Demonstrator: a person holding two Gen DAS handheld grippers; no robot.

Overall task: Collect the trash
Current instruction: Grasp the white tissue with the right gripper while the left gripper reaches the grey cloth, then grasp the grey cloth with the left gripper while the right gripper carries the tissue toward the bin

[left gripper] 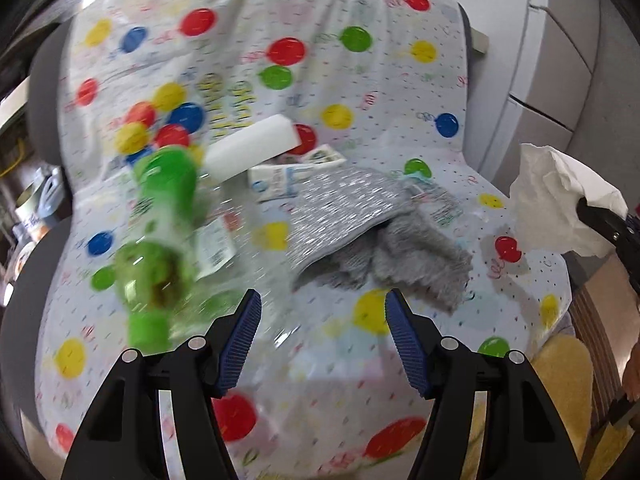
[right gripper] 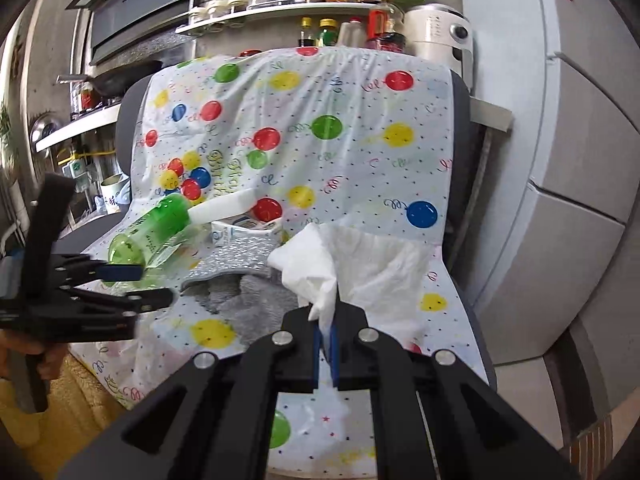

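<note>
A crumpled tissue [right gripper: 320, 264] is clenched by the right gripper [right gripper: 325, 344] for removal; the left gripper [left gripper: 322, 336] is held released, empty, a green bottle [left gripper: 160, 232] at its ten o'clock.

Crumpled paper tissue [right gripper: 352, 264], glossy green plastic bottle [right gripper: 160, 224], fuzzy grey cloth [left gripper: 384, 236]

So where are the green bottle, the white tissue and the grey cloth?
green bottle [right gripper: 160, 220], right wrist view, middle of its body
white tissue [right gripper: 320, 276], right wrist view, crumpled part above the jaws
grey cloth [left gripper: 360, 208], left wrist view, its speckled top

Kitchen shelf [right gripper: 280, 8] of bottles behind a cloth-draped chair [right gripper: 460, 92].
</note>
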